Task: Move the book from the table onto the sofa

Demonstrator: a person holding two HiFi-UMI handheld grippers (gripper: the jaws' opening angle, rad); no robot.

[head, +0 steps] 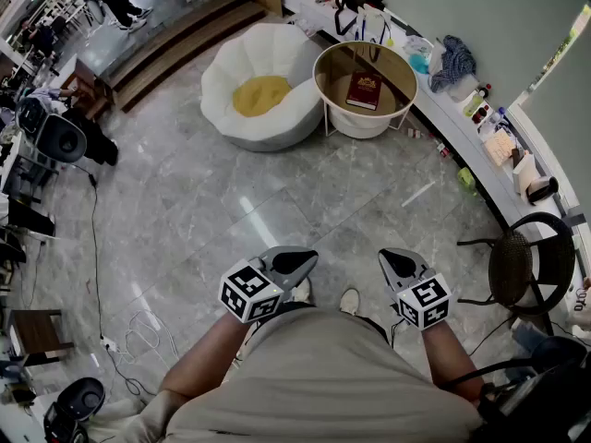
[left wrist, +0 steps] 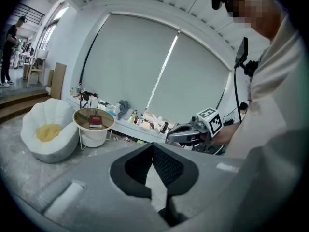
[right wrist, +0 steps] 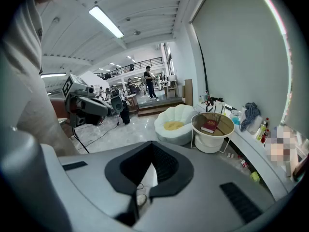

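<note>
A dark red book (head: 364, 90) lies flat on a round glass-topped side table (head: 318, 77) far ahead across the floor. Left of the table stands a white shell-shaped sofa (head: 268, 55) with a yellow cushion. My left gripper (head: 307, 260) and right gripper (head: 387, 260) hang side by side close to the person's body, far from the table. Both are shut with nothing between the jaws. The left gripper view shows the book (left wrist: 95, 121), the sofa (left wrist: 46, 132) and its own jaws (left wrist: 153, 148). In the right gripper view are the book (right wrist: 210, 125), the sofa (right wrist: 175, 124) and its own jaws (right wrist: 151, 148).
A long white ledge (head: 462, 123) with bottles and cloths runs along the right wall. A black round chair (head: 522, 261) stands at the right. Cables (head: 138, 335) and dark equipment (head: 60, 141) lie at the left, with wooden steps (head: 185, 40) at the back.
</note>
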